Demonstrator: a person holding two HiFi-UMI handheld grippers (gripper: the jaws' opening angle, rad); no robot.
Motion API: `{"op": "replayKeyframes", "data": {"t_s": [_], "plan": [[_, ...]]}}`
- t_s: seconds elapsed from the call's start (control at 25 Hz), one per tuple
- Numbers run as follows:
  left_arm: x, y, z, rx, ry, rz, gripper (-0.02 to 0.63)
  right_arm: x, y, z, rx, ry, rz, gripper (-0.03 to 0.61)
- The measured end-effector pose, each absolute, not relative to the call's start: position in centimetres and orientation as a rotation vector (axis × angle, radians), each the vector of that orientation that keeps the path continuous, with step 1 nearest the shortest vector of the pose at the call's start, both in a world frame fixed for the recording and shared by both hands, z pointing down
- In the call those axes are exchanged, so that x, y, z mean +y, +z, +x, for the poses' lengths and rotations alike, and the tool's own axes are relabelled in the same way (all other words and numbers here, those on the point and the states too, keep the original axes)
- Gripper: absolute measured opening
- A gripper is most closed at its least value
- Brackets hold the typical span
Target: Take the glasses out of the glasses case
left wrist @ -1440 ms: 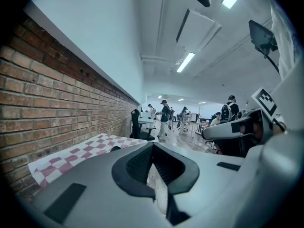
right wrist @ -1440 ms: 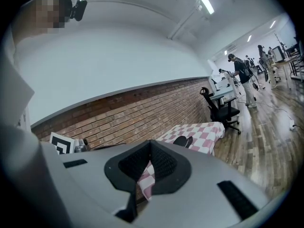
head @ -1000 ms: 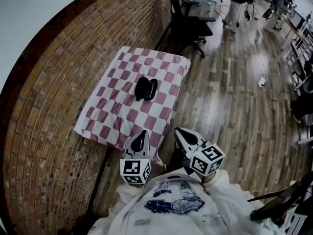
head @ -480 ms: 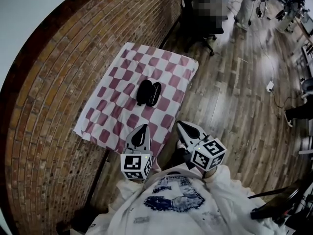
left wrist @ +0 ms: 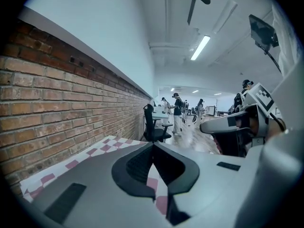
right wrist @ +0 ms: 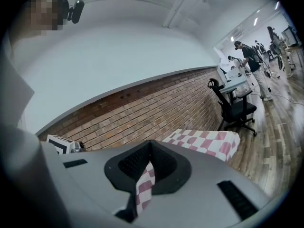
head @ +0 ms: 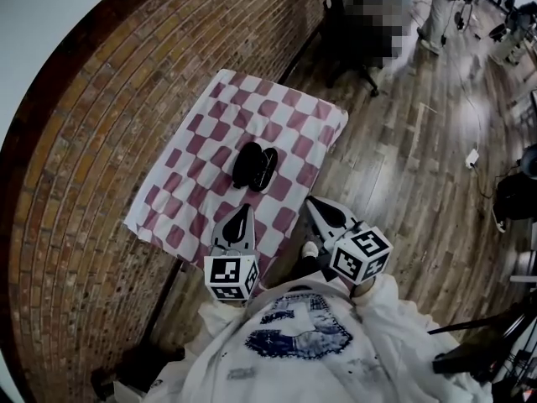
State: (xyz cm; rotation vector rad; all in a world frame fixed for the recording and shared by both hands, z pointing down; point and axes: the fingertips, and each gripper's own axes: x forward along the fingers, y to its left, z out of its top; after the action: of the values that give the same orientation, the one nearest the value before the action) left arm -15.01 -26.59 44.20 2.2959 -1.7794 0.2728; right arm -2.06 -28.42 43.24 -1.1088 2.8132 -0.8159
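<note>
While both tools hang at the near edge of the table [head: 168, 212], we judge the reach not yet begun. Our left gripper [head: 242, 211] has its fingers pressed together on nothing, and so does the right gripper [head: 312, 201]. The glasses case [head: 256, 166] lies ahead of both fingertips, apart from them, seemingly open; we cannot make out any glasses. A brick wall [head: 84, 141] runs left of the left fingers, and open floor [head: 403, 175] lies to the right.
</note>
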Motion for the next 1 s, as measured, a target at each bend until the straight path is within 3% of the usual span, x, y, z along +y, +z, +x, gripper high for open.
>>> {"op": "replayKeyframes", "data": {"t_s": [1.0], "plan": [[-37.7,49.4,-15.8,-1.870,0.413,2.109,0.009,-40.4,46.5,0.5,2.833,-0.894,-1.033,0.014]]}}
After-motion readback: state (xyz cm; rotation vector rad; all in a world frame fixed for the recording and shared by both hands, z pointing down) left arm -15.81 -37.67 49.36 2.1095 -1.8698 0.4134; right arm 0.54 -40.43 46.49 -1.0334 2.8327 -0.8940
